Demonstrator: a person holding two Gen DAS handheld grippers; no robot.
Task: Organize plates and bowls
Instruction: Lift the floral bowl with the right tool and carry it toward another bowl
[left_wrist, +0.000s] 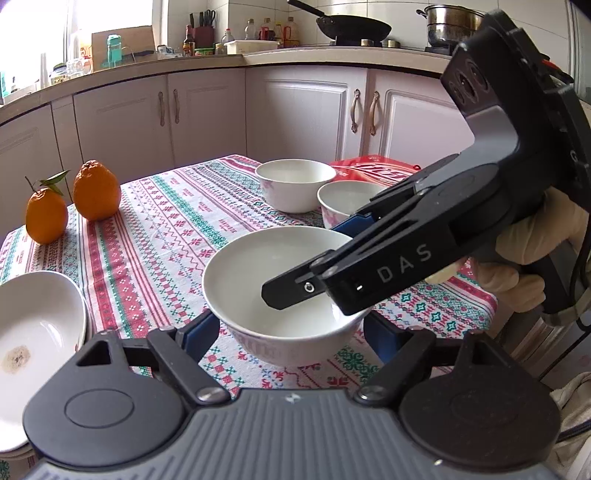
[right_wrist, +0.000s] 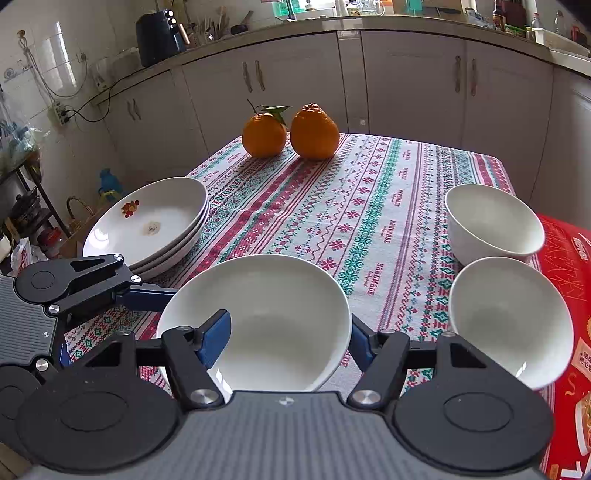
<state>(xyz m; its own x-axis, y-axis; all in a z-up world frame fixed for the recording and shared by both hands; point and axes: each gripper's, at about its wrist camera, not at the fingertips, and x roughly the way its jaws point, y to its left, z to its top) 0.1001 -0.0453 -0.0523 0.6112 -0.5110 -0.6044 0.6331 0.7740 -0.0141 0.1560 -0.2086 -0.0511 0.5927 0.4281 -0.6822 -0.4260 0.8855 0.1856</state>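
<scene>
Both grippers hold one white bowl (left_wrist: 251, 266) (right_wrist: 280, 295) over the patterned tablecloth. My left gripper (left_wrist: 291, 332) is shut across the bowl's lower body, a blue pad on each side. My right gripper (left_wrist: 299, 262) (right_wrist: 288, 336) comes in from the right and is shut on the bowl's wall, one finger inside and one outside. Two more white bowls (left_wrist: 295, 184) (left_wrist: 347, 203) stand side by side farther back; in the right wrist view they (right_wrist: 495, 225) (right_wrist: 509, 317) sit on the right. A stack of white plates (left_wrist: 40, 325) (right_wrist: 147, 221) lies at the table's left edge, its top plate stained.
Two oranges (right_wrist: 264, 134) (right_wrist: 314, 131) stand at the far side of the table (right_wrist: 369, 206). A red food package (right_wrist: 561, 266) lies under and beside the two bowls on the right. A gloved hand (left_wrist: 524, 258) holds the right gripper. Kitchen cabinets ring the table.
</scene>
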